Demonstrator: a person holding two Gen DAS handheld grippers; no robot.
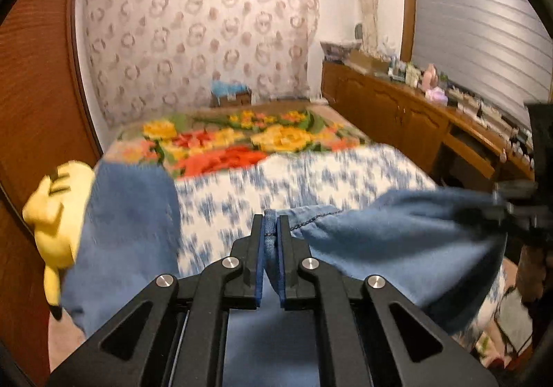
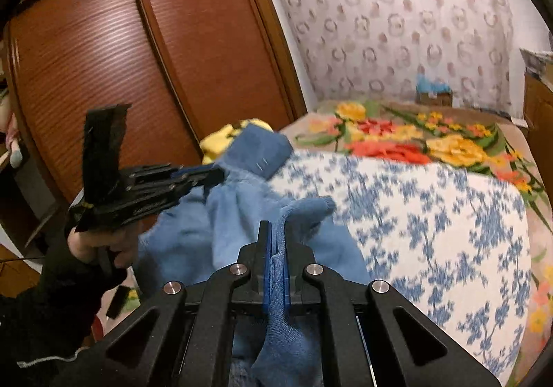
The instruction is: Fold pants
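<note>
The blue pants [image 1: 380, 235] hang lifted between both grippers above the bed. In the left wrist view my left gripper [image 1: 271, 219] is shut on a stitched denim edge. The cloth stretches from there to the right gripper [image 1: 484, 209], which shows blurred at the right edge. One leg [image 1: 128, 214] droops at the left. In the right wrist view my right gripper [image 2: 274, 228] is shut on a bunched fold of the pants [image 2: 193, 235]. The left gripper [image 2: 217, 176] pinches the cloth further left, held by a hand [image 2: 83, 245] in a black sleeve.
The bed carries a blue-and-white flowered sheet [image 2: 432, 214] and a bright floral blanket [image 1: 242, 141] beyond it. A yellow plush toy [image 1: 58, 207] lies by the red-brown wardrobe [image 2: 138, 58]. A wooden sideboard [image 1: 397, 107] with several small items lines the right wall.
</note>
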